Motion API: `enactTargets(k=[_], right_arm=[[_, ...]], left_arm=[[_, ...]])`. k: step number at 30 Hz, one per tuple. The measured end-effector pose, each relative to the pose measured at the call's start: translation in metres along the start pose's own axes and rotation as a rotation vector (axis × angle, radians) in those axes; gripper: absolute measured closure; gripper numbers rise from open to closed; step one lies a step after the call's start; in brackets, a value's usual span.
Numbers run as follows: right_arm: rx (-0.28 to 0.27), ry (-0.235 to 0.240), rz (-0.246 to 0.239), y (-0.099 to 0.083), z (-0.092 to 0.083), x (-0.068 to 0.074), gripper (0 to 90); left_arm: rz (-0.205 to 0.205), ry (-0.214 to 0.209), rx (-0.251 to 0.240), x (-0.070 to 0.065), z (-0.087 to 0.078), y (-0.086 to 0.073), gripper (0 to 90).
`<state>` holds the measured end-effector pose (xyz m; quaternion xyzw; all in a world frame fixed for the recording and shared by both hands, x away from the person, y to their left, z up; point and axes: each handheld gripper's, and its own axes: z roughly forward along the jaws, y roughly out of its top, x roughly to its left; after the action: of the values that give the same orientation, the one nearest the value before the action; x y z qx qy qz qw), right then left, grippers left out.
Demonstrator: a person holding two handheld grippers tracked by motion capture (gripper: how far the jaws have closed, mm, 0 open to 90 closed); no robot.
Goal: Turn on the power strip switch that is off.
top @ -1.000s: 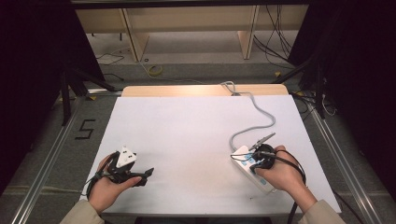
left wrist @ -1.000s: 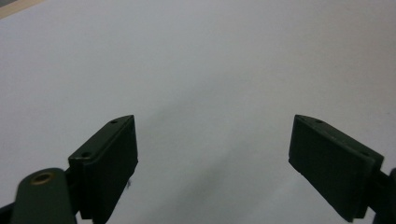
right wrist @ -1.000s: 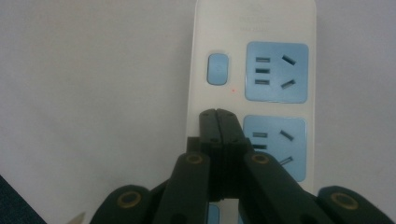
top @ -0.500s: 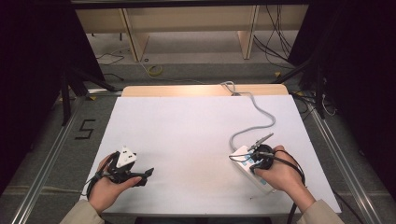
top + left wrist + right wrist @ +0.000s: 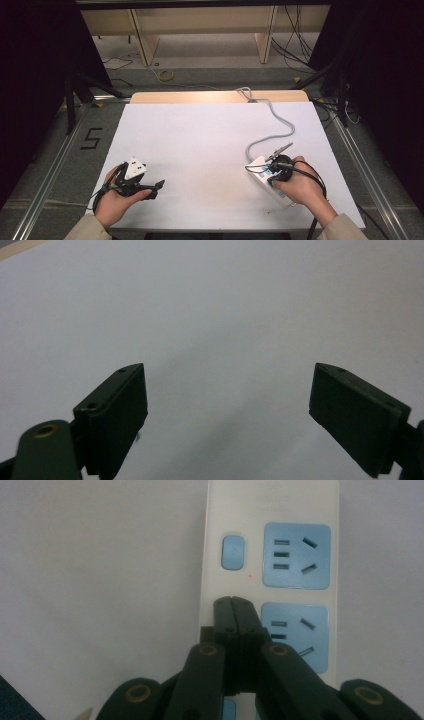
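The power strip (image 5: 270, 181) lay near the bench's right front corner, long axis running along the right gripper's (image 5: 233, 600) line; its pressed-together jaws hovered just short of the blue switch (image 5: 232, 553). The left gripper (image 5: 227, 405), jaws spread, stayed well apart.

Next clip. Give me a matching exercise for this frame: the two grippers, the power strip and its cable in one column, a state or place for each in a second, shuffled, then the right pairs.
Column one:
1. left gripper
2. right gripper
3. power strip
4. grey cable

Column two:
A. fingers pressed together, nothing between them
B. runs from the strip to the table's far edge
C. fingers wide apart over bare white table
D. lies flat under the right hand, blue sockets up

Pairs: 1-C, 2-A, 3-D, 4-B
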<state>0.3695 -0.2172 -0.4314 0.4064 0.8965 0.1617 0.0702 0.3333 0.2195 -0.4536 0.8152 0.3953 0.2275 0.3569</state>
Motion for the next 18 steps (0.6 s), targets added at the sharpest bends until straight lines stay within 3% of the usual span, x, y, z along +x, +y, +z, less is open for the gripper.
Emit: enactTargets(k=[6, 18], right_arm=[[0.027, 0.012, 0.002, -0.0003, 0.0002, 0.0011, 90.0], [0.02, 0.008, 0.004, -0.0017, -0.0001, 0.0019, 90.0]], left_arm=[[0.002, 0.0, 0.002, -0.0001, 0.0001, 0.0, 15.2], [0.002, -0.001, 0.001, -0.0003, 0.0003, 0.0003, 15.2]])
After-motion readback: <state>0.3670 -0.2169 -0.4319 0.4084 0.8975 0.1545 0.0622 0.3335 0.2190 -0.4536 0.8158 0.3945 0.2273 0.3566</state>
